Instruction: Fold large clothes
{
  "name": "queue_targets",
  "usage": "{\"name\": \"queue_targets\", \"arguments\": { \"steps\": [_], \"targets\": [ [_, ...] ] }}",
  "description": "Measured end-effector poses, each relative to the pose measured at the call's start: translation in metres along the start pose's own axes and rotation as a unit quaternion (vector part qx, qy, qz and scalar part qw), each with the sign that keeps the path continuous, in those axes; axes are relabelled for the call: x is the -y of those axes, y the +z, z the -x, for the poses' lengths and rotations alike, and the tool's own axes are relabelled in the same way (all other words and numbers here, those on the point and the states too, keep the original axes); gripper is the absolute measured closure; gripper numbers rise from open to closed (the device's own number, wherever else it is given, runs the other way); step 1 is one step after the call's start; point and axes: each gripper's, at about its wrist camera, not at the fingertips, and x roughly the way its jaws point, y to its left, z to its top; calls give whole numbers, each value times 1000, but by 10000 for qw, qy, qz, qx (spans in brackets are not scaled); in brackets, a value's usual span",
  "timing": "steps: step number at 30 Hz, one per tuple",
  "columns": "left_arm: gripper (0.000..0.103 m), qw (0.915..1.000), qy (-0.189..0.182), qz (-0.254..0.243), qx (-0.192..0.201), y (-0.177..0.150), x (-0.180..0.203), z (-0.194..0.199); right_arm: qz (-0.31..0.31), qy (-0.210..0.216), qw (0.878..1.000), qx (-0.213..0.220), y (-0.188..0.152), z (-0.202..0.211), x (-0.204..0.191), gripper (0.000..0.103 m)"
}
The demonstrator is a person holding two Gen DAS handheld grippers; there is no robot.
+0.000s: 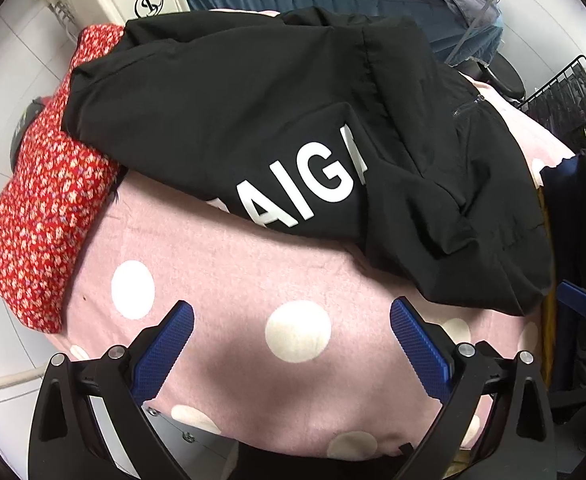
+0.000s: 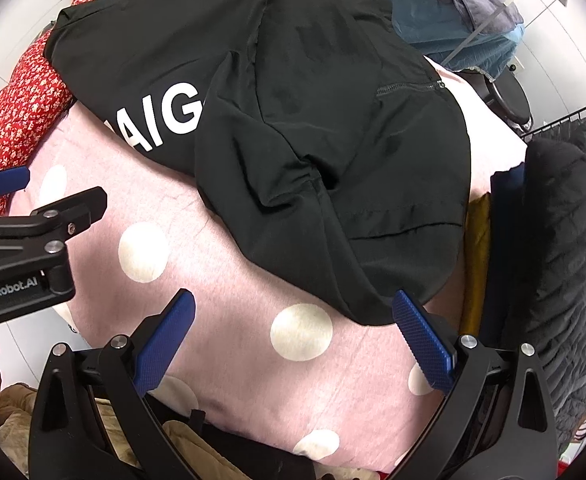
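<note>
Both grippers empty, fingers spread apart. Left gripper (image 1: 292, 316) hovers over the pink dotted blanket (image 1: 221, 256); black jacket (image 1: 253, 128) lies ahead of it, crumpled, white lettering up, far edge on the red floral cloth (image 1: 41, 216). Right gripper (image 2: 293, 308): jacket hem just ahead, by its right fingertip (image 2: 403, 300).

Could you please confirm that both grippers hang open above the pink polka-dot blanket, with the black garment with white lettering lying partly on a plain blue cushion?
Not quite: the cushion is not plain blue. The black garment with white lettering lies partly on a red floral-print cushion, as the left wrist view shows. The rest holds: the left gripper and right gripper are both open above the pink polka-dot blanket.
</note>
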Motion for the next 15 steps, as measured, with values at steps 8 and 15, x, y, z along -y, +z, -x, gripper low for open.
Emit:
{"name": "queue_targets", "arguments": {
  "steps": [8, 15],
  "targets": [
    [7, 9999, 63, -70, -45, 8, 0, -12, 191, -54, 9998, -80, 15, -13, 0, 6],
    [7, 9991, 65, 387, -141, 20, -25, -27, 596, -219, 9977, 219, 63, -27, 5, 6]
  ]
}}
